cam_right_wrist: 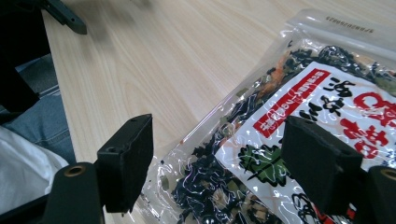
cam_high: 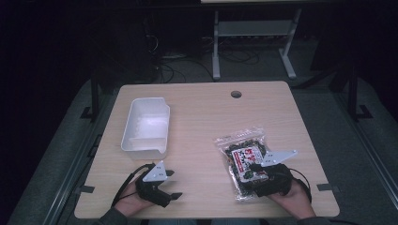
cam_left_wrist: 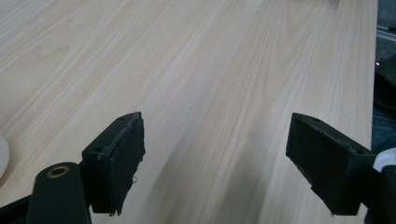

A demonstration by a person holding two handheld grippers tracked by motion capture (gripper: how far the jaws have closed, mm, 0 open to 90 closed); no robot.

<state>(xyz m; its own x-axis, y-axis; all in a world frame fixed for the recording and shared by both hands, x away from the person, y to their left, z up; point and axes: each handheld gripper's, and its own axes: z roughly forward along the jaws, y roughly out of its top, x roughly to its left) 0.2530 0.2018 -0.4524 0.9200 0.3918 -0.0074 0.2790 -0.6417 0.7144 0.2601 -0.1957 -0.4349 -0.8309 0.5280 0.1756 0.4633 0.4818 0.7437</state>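
A clear bag of dark dried seaweed [cam_high: 242, 158] with a white and red label lies flat on the wooden table, right of centre. My right gripper [cam_high: 254, 169] rests over the bag's near end, jaws spread wide. In the right gripper view the bag [cam_right_wrist: 289, 130] lies under and between the two pads, which stand apart from it. My left gripper [cam_high: 172, 183] sits near the front left edge, open, with bare wood [cam_left_wrist: 210, 121] between its pads. A white rectangular tub [cam_high: 146, 123] stands empty at the left, beyond the left gripper.
The table [cam_high: 202, 112] has a round cable hole [cam_high: 236, 94] near its far edge. Beyond the table stand desk legs and cables on a dark floor. A person's hands hold both grippers at the front edge.
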